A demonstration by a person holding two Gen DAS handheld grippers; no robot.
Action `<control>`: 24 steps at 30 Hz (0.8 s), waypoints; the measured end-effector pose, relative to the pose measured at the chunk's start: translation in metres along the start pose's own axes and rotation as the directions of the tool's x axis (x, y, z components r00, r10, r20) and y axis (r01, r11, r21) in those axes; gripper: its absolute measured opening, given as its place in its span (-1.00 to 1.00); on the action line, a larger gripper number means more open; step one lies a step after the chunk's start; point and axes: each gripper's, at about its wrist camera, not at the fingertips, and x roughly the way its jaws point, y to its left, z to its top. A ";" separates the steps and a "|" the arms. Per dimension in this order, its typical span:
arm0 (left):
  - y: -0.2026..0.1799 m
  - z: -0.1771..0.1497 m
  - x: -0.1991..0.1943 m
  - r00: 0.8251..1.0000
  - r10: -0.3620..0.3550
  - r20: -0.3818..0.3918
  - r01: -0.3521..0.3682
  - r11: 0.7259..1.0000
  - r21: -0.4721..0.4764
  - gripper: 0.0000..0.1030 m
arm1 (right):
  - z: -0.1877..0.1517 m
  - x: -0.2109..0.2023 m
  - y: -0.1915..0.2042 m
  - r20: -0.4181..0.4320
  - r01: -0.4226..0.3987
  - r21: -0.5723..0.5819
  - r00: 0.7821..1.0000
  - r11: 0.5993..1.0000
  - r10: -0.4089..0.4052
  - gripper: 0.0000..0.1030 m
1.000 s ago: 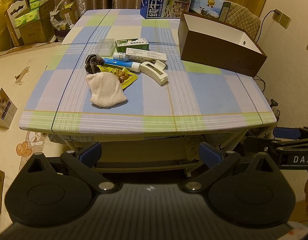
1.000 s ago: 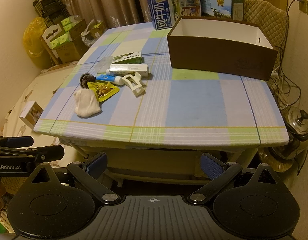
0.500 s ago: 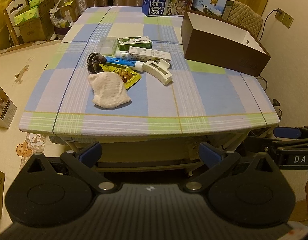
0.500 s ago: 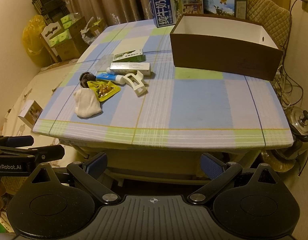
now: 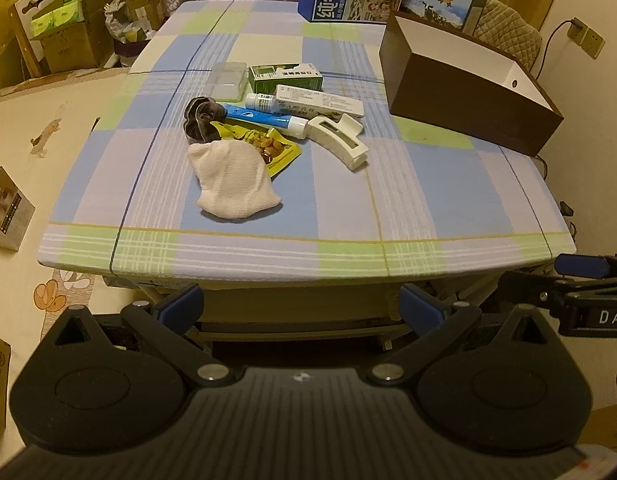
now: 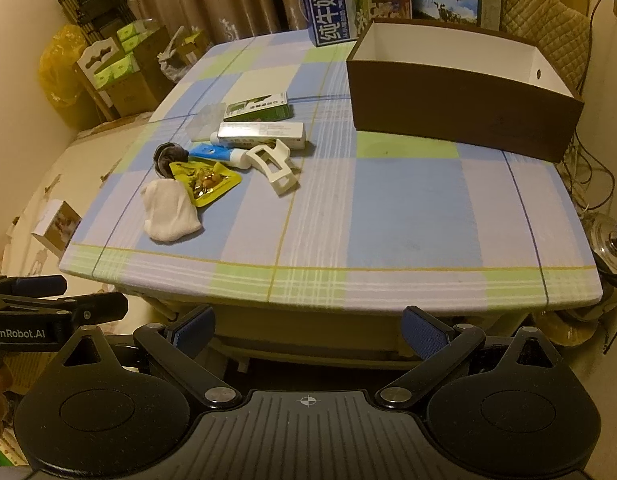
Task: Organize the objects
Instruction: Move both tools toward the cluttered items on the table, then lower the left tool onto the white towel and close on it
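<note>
Both grippers, the left gripper (image 5: 298, 306) and the right gripper (image 6: 308, 328), hang short of the table's near edge with jaws spread wide and empty, touching nothing. We find the task's things unsorted in one cluster on the table (image 5: 428, 200), toward its left side and about midway between near and far edges: a white cloth pouch (image 5: 234, 182) nearest us, overlapping a yellow snack packet (image 5: 274, 148), which touches a dark scrunchie (image 5: 200, 118); a blue tube (image 5: 268, 118) and a white hair claw (image 5: 338, 140) lie just beside them, with a long white carton (image 5: 320, 104), a green carton (image 5: 284, 76) and a clear plastic case (image 5: 228, 80) behind. The brown box (image 6: 460, 92), open-topped and apparently empty, stands at the far right corner, well apart from the cluster; we judge it the likely destination. We note these risks: the pieces overlap, so closing on one may drag or lift a neighbour; the pouch is soft and may sag from the jaws; the flat packet offers little edge to grip; and wide jaws descending into so tight a group may scatter it toward the left edge.
</note>
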 end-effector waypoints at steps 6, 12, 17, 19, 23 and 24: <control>0.010 0.013 0.015 1.000 -0.003 -0.024 0.002 1.000 -0.025 0.98 | 0.012 0.012 0.001 -0.003 0.001 0.002 1.000 1.000 -0.001 0.89; 0.018 0.028 0.029 0.999 -0.003 -0.039 0.002 1.000 -0.027 0.98 | 0.026 0.026 0.000 -0.010 -0.003 0.006 1.000 1.000 0.003 0.89; 0.024 0.040 0.044 0.999 -0.002 -0.050 0.001 1.000 -0.025 0.98 | 0.038 0.038 0.000 -0.016 -0.003 0.010 1.000 1.000 0.003 0.89; 0.026 0.044 0.050 0.999 0.003 -0.051 -0.005 1.000 -0.023 0.98 | 0.043 0.043 -0.002 -0.019 -0.001 0.015 1.000 1.000 0.001 0.89; 0.034 0.051 0.065 0.998 0.007 -0.056 -0.009 1.000 -0.021 0.98 | 0.051 0.051 -0.004 -0.024 0.013 0.029 1.000 1.000 -0.012 0.89; 0.036 0.052 0.069 0.998 0.011 -0.056 -0.012 1.000 -0.021 0.98 | 0.053 0.053 -0.005 -0.024 0.017 0.033 1.000 0.999 -0.016 0.89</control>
